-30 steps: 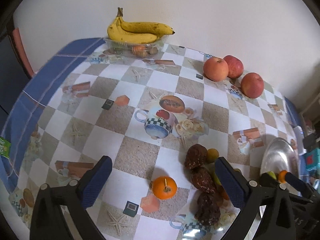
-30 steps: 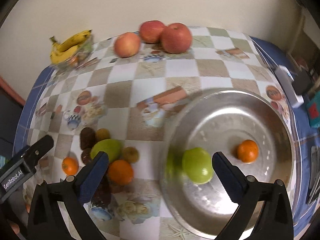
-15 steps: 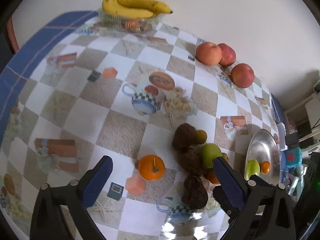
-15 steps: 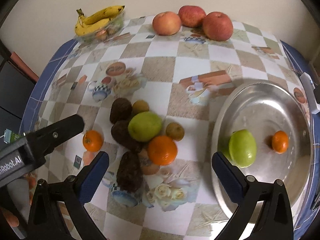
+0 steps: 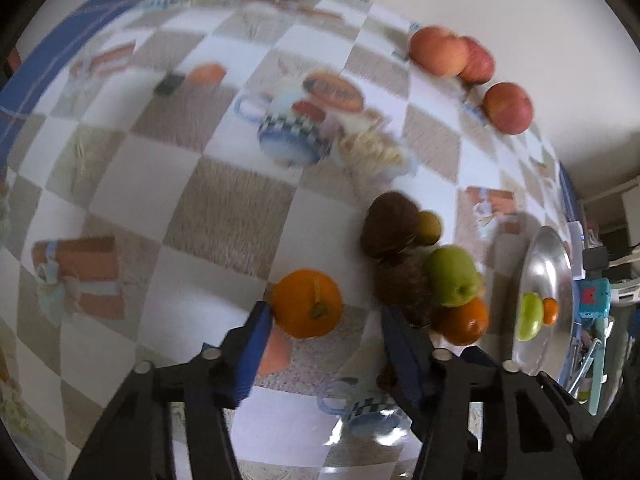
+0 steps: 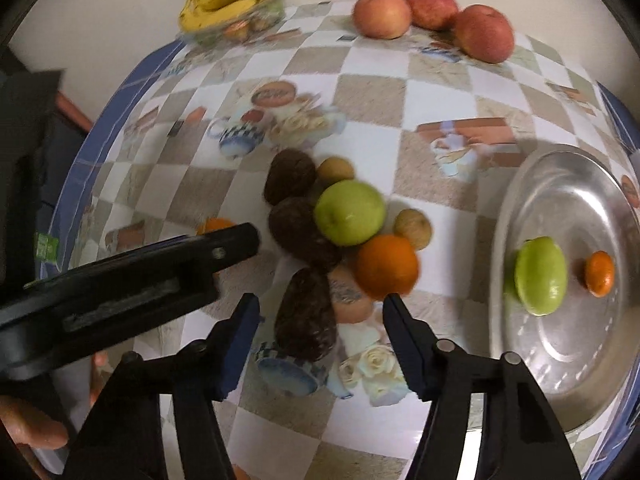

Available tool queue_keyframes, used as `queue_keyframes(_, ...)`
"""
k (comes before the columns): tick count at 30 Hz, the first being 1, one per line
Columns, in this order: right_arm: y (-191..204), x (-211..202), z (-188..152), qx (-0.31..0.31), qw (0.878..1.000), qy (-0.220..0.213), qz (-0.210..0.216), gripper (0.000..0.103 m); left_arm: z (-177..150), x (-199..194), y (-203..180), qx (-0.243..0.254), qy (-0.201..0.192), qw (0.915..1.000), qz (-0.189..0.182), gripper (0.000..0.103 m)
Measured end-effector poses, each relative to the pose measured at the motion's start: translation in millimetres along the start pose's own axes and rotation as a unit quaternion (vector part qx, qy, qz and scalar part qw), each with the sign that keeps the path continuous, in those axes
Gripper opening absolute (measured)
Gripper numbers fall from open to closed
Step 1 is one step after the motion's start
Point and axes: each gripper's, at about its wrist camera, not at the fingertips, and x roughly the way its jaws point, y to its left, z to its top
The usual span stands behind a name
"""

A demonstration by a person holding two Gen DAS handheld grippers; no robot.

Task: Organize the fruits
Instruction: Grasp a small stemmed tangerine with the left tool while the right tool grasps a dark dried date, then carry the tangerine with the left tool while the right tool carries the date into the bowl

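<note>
- Left tongs [image 5: 324, 314]: jaws wide apart, low over the tabletop [image 5: 224, 208], straddling a small orange [image 5: 307, 303] with a green stem stub. The left blue pad sits at the fruit's side; contact cannot be told. The right pad is apart from it.
- Right tongs [image 6: 318, 312]: jaws wide, empty, above the near end of a dark, rough-skinned oblong fruit [image 6: 307, 316].
- Fruit cluster mid-tabletop: two more dark rough fruits [image 6: 292, 176], a green apple [image 6: 349, 213], a larger orange [image 6: 386, 265], two small tan round fruits [image 6: 413, 223]. These crowd the space right of the left tongs.
- Shiny metal tray [image 6: 568, 196] at the right edge of the tabletop holds a green apple [image 6: 540, 276] and a small mandarin [image 6: 600, 273], apart from each other.
- Far edge: three red apples [image 6: 434, 16]; bananas [image 6: 228, 0] lying on a clear container at the far left corner.
- Tabletop cover: glossy checked cloth, beige and white squares, printed teacups and roses, blue border.
- No legible writing; left view blurred.
</note>
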Motion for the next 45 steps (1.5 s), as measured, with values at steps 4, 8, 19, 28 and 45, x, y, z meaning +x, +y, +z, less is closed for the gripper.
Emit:
queue_keyframes(4,3.2,13.1,-2.7,-0.007,1.000,0.018,-0.004,0.052,-0.8,1.0,1.0,-0.001,0.000,1.0000,0.002,0.052)
queue_keyframes(8,3.0,23.9,-5.0,-0.007,0.999,0.030,-0.007,0.048,-2.4,-0.1,-1.0,0.006,-0.002,0.9999,0.011,0.047)
queue_keyframes(19,3.0,23.2,-6.7,-0.006,1.000,0.023,-0.010,0.038,-1.6,1.7,-1.8,0.008,-0.008,0.9996,0.025,0.039)
queue_keyframes(28,0.2,20.7,-6.5,0.001,1.000,0.023,-0.007,0.038,-1.8,1.3,-2.3,0.008,-0.010,0.9996,0.026,0.039)
queue_keyframes(45,-12.0,-22.7,2.9,0.028,0.999,-0.034,0.022,0.038,1.5,-9.0,1.6,-0.008,-0.022,0.9996,0.015,0.038)
